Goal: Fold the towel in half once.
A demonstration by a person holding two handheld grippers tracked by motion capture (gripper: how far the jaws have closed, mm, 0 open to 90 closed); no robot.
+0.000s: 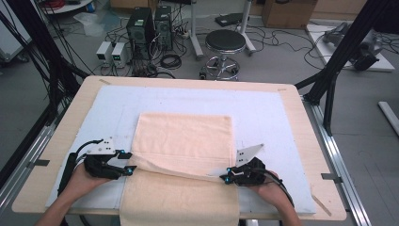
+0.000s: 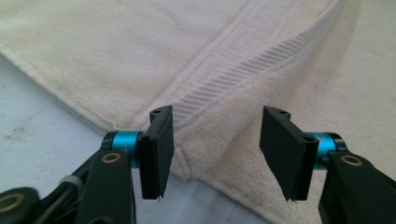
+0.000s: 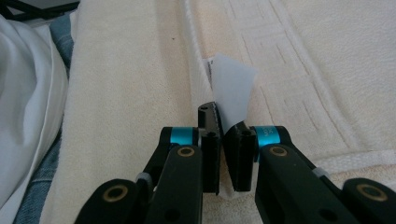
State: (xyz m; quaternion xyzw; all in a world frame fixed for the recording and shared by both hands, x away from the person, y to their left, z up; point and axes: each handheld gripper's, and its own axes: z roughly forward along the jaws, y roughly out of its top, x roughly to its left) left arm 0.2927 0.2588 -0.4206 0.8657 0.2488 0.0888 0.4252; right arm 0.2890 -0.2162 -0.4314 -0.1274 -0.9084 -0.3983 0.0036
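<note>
A cream towel [image 1: 183, 141] lies folded at the centre of the frame on a pale blue sheet [image 1: 263, 113] over my wooden table [image 1: 301, 127], its lower part hanging over the near edge. My left gripper [image 1: 129, 169] sits at the fold's left end, my right gripper [image 1: 226, 178] at its right end. A black stool [image 1: 225, 42] stands at upper centre, on the floor.

We take the towel [image 1: 184, 141] as our landmark: it lies on the mat [image 1: 263, 110], which covers the table [image 1: 301, 127], and its near part hangs over the table's front edge. At the towel's left edge sits the left gripper [image 1: 131, 169], at its right edge the right gripper [image 1: 225, 178] (both beside the fold). Beyond the table's far edge, behind the towel, stands a stool [image 1: 225, 42].
</note>
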